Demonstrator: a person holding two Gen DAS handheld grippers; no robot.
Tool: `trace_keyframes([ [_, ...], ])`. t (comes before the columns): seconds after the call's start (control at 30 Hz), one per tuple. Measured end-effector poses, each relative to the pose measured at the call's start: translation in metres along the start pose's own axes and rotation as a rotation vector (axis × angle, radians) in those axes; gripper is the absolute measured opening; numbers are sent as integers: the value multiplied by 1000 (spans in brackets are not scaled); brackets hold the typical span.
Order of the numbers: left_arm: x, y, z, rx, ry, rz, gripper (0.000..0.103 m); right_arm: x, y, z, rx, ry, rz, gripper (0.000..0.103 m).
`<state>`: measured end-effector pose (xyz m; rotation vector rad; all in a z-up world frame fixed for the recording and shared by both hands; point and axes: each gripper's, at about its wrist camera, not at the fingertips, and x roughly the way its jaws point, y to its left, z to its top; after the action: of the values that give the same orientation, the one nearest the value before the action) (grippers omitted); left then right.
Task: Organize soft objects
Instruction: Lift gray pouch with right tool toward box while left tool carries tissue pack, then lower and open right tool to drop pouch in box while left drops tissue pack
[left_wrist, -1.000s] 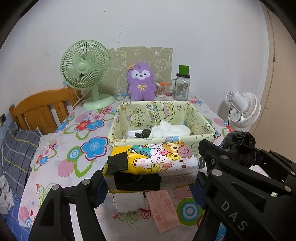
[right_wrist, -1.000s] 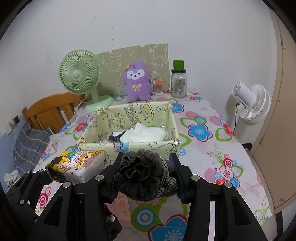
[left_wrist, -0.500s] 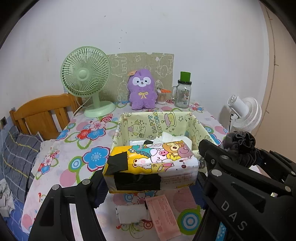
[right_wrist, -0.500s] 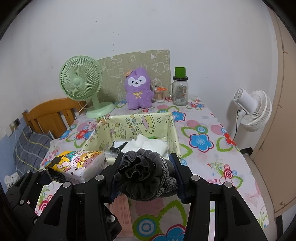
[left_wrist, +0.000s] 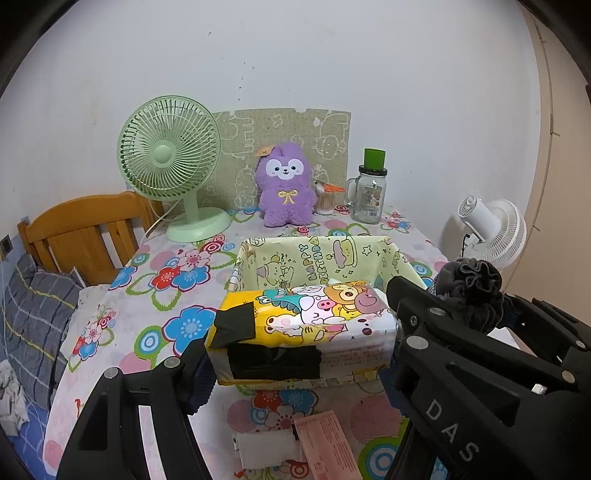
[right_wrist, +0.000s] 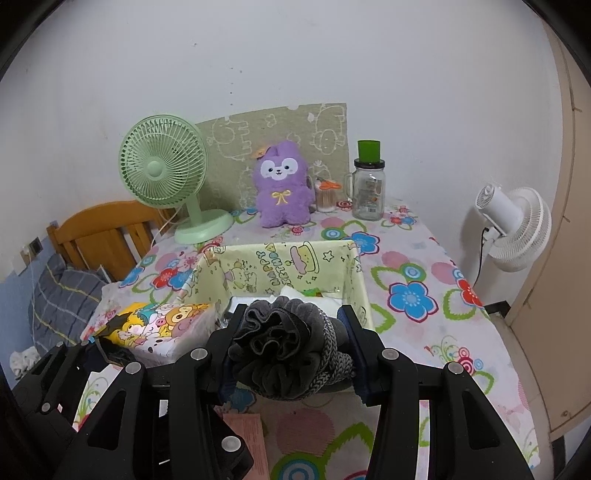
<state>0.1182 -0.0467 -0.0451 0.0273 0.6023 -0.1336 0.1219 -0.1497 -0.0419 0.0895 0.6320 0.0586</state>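
My left gripper is shut on a yellow cartoon-printed tissue pack with black tape on its front, held in the air just before the near wall of a pale green fabric box. The same pack shows at the left of the right wrist view. My right gripper is shut on a dark grey ruffled bath pouf with a braided cord, also in front of the fabric box. White folded items lie inside the box. The pouf appears at the right in the left wrist view.
A green desk fan, a purple plush toy, a glass jar with a green lid and a swab cup line the back of the floral table. A pink paper slip and a white packet lie near me. A wooden headboard stands left, a white fan right.
Both grippers rose slightly and moved toward the fabric box with their loads; the pink slip and white packet slid lower in the left wrist view.
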Motion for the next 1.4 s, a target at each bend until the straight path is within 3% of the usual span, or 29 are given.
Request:
trace_keyframes([
  [0.87, 57, 11, 37, -20, 27, -1, 75, 62, 0, 39, -16, 9, 2, 52],
  [1.23, 91, 13, 47, -48, 70, -15, 76, 103, -5, 53, -26, 59, 85, 52],
  [1.4, 108, 15, 48, -49, 84, -36, 76, 120, -4, 56, -41, 88, 68, 52],
])
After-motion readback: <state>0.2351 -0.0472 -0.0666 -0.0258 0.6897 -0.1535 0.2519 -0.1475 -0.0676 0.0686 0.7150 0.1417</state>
